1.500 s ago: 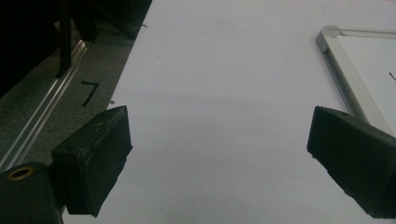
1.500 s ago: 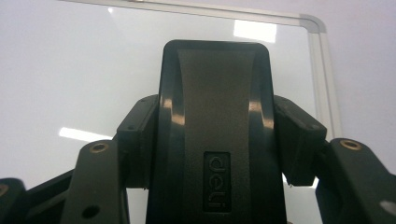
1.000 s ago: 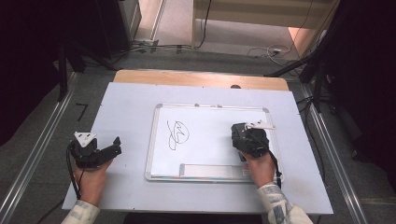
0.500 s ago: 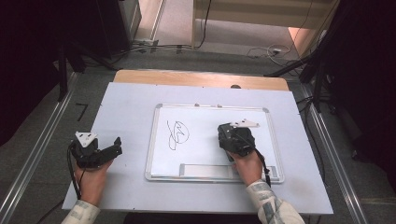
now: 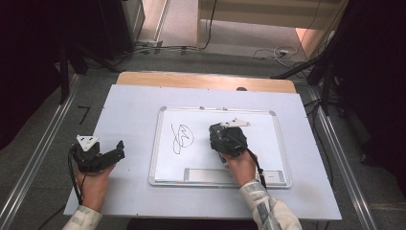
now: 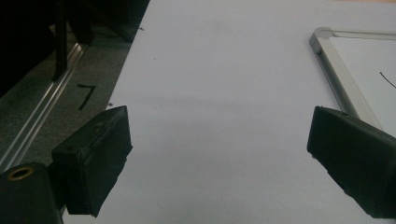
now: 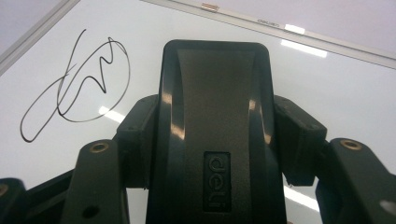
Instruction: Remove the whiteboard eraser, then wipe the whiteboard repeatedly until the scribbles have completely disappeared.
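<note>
My right claw [image 7: 212, 154] is clamped on the black eraser [image 7: 212, 107], over the whiteboard [image 5: 268, 143] just right of the scribble [image 5: 181, 138]. I'd press flat, sweeping across every stroke. Left claw [image 6: 219, 154] gapes empty on the tabletop [image 5: 124, 110].

Pale surface [image 5: 129, 110] is seen w/ a wooden strip [image 5: 201, 80] along its far edge; cables [image 5: 268, 50] lie on grey floor [image 5: 182, 28] beyond.
</note>
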`<action>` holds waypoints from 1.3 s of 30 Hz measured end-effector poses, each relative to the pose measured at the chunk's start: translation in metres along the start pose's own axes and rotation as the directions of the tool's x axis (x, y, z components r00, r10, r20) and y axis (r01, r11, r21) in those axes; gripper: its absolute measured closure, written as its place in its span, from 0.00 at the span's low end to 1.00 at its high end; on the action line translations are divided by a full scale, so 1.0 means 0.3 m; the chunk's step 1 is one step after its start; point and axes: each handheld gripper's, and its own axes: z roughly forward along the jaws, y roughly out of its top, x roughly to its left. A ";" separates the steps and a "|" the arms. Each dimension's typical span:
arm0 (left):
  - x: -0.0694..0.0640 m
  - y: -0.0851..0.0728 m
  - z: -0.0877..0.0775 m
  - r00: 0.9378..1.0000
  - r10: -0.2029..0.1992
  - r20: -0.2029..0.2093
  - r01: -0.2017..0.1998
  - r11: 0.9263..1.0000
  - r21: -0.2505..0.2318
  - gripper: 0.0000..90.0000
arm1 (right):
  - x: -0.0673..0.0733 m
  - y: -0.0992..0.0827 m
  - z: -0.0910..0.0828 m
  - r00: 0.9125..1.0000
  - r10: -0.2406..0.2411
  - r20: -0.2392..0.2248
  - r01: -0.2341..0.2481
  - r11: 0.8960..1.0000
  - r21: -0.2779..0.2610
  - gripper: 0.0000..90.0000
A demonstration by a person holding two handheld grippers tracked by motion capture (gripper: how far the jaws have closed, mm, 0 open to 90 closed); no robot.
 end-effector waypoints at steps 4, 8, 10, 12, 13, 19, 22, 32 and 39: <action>0.000 0.000 -0.001 1.000 -0.001 0.003 0.001 1.000 -0.001 0.07 | 0.016 0.004 0.014 1.000 -0.003 -0.007 0.003 1.000 0.002 0.42; 0.000 0.000 -0.002 1.000 -0.004 0.003 0.004 1.000 -0.003 0.07 | 0.029 0.007 0.023 1.000 -0.008 -0.011 0.008 1.000 0.004 0.42; 0.001 0.000 -0.002 1.000 -0.005 0.005 0.005 1.000 -0.003 0.07 | 0.033 0.008 0.026 1.000 -0.007 -0.013 0.007 1.000 0.005 0.42; 0.001 0.000 -0.001 1.000 -0.004 0.006 0.004 1.000 -0.002 0.07 | 0.036 0.009 0.029 1.000 -0.008 -0.015 0.008 1.000 0.005 0.42; 0.001 0.000 -0.001 1.000 -0.003 0.006 0.003 1.000 -0.001 0.07 | 0.037 0.009 0.029 1.000 -0.007 -0.015 0.007 1.000 0.006 0.42; 0.000 0.000 -0.002 1.000 -0.004 0.007 0.004 1.000 -0.003 0.08 | 0.046 0.012 0.034 1.000 -0.007 -0.019 0.007 1.000 0.007 0.42; 0.001 0.000 -0.002 1.000 -0.004 0.006 0.004 1.000 0.000 0.07 | 0.050 0.015 0.036 1.000 -0.010 -0.022 0.010 1.000 0.006 0.42; 0.003 -0.002 -0.004 1.000 -0.002 0.007 0.002 1.000 -0.001 0.08 | 0.074 0.020 0.052 0.999 -0.019 -0.032 0.019 1.000 0.010 0.42; 0.001 -0.001 -0.003 1.000 -0.004 0.007 0.004 1.000 -0.002 0.07 | 0.099 0.026 0.072 0.999 -0.028 -0.041 0.028 0.999 0.014 0.42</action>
